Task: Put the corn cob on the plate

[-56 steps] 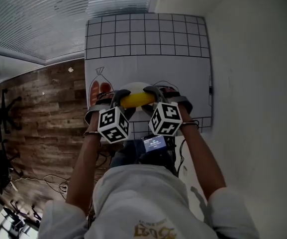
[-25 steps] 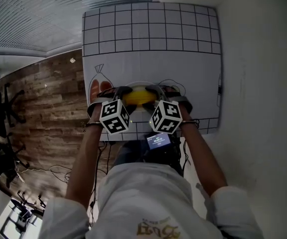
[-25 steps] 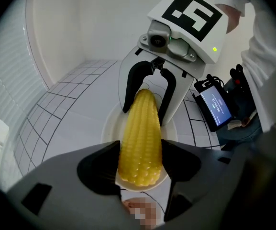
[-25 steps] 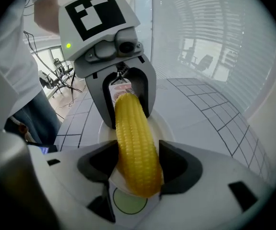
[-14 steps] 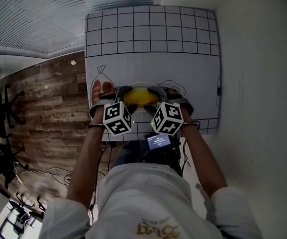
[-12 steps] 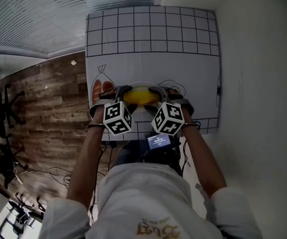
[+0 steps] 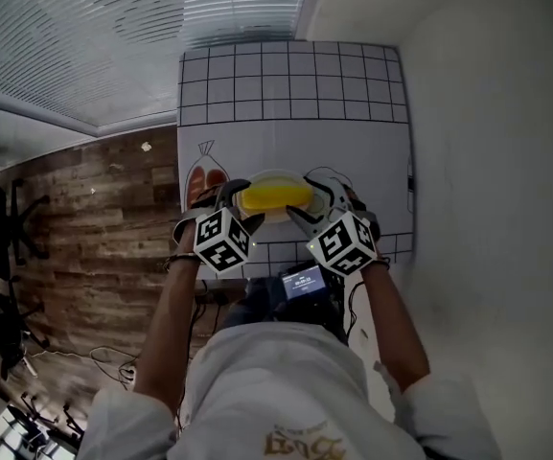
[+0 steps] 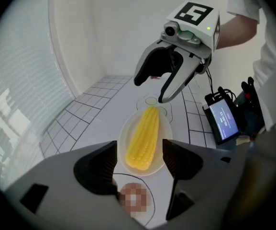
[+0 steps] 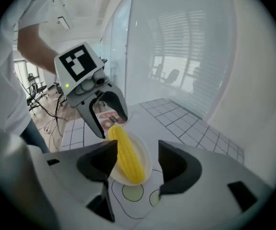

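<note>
Head view: overhead, steeply down. 2 gripper views: low, close, facing each other; all 3 share plate [image 8: 125, 139].

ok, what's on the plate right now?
One yellow corn cob, lying lengthwise along the white oval plate; nothing else on it. The cob covers the plate's middle, so that surface can't be seen; only the rim shows.

A white surface [image 7: 295, 137] printed with a black grid is seen beside a wood-plank floor [image 7: 94, 228]; a small lit screen [image 7: 302, 281] is seen near its front edge.
</note>
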### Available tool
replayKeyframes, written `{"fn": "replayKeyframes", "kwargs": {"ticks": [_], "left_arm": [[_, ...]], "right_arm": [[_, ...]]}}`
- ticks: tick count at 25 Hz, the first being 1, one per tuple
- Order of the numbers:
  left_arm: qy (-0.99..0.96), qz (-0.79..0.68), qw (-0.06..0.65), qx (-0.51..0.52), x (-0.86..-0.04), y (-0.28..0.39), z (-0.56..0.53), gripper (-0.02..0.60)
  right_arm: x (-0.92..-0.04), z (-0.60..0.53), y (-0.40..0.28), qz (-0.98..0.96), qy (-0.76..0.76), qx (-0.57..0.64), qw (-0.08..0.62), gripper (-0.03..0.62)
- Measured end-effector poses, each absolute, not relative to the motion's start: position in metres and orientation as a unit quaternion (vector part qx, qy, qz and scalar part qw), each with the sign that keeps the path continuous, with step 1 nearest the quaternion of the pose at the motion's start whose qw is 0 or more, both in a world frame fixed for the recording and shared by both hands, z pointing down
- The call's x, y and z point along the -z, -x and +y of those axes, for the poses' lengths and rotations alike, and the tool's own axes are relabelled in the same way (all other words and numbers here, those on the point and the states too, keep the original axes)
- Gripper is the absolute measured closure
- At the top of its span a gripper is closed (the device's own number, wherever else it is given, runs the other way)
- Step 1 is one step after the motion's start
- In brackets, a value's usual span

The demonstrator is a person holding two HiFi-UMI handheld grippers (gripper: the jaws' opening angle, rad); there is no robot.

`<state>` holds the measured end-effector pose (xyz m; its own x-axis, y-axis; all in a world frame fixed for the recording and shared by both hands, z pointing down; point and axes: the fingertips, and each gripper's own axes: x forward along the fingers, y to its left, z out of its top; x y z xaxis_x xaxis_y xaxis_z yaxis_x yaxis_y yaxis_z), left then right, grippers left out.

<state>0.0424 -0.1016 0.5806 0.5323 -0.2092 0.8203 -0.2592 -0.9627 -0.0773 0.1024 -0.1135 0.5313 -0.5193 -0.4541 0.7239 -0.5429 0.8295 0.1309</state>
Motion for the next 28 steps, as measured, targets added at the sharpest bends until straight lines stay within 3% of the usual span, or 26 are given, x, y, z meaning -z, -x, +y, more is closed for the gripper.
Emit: {"fn": "replayKeyframes", "kwargs": {"ticks": [2, 4, 6, 7, 8, 9, 10, 13, 24, 28], "left_arm": [[-0.882, -0.163, 0.043, -0.441, -0.567, -0.036, -0.098, 0.276], [-0.889, -0.192, 0.06, -0.412, -0.551, -0.029, -0.091, 0.278], [-0.895, -0.222, 0.074, -0.38, -0.534, -0.019, -0.084, 0.281], [-0.897, -0.241, 0.08, -0.362, -0.524, -0.013, -0.081, 0.304], [-0.898, -0.264, 0.085, -0.343, -0.514, -0.006, -0.079, 0.367], [-0.897, -0.289, 0.089, -0.322, -0.504, 0.001, -0.078, 0.461], [-0.896, -0.314, 0.091, -0.301, -0.494, 0.007, -0.077, 0.512], [-0.896, -0.359, 0.085, -0.247, -0.46, 0.015, -0.074, 0.566], [-0.898, -0.426, 0.055, -0.097, -0.352, 0.033, -0.025, 0.574], [-0.879, -0.454, 0.117, -0.083, -0.343, 0.047, -0.01, 0.574]], "right_arm": [[-0.514, -0.11, -0.11, -0.866, -0.323, -0.058, 0.379, 0.328], [-0.498, -0.103, -0.119, -0.861, -0.36, -0.06, 0.355, 0.492], [-0.482, -0.093, -0.124, -0.858, -0.394, -0.072, 0.321, 0.541], [-0.474, -0.087, -0.126, -0.857, -0.408, -0.079, 0.304, 0.565], [-0.467, -0.081, -0.127, -0.855, -0.421, -0.084, 0.29, 0.576], [-0.462, -0.074, -0.129, -0.853, -0.431, -0.09, 0.28, 0.582], [-0.457, -0.066, -0.131, -0.85, -0.439, -0.097, 0.274, 0.585], [-0.438, -0.041, -0.129, -0.849, -0.456, -0.114, 0.242, 0.586], [-0.336, 0.027, -0.141, -0.834, -0.54, -0.031, 0.105, 0.586], [-0.312, 0.041, -0.152, -0.827, -0.556, -0.011, 0.076, 0.586]]}}
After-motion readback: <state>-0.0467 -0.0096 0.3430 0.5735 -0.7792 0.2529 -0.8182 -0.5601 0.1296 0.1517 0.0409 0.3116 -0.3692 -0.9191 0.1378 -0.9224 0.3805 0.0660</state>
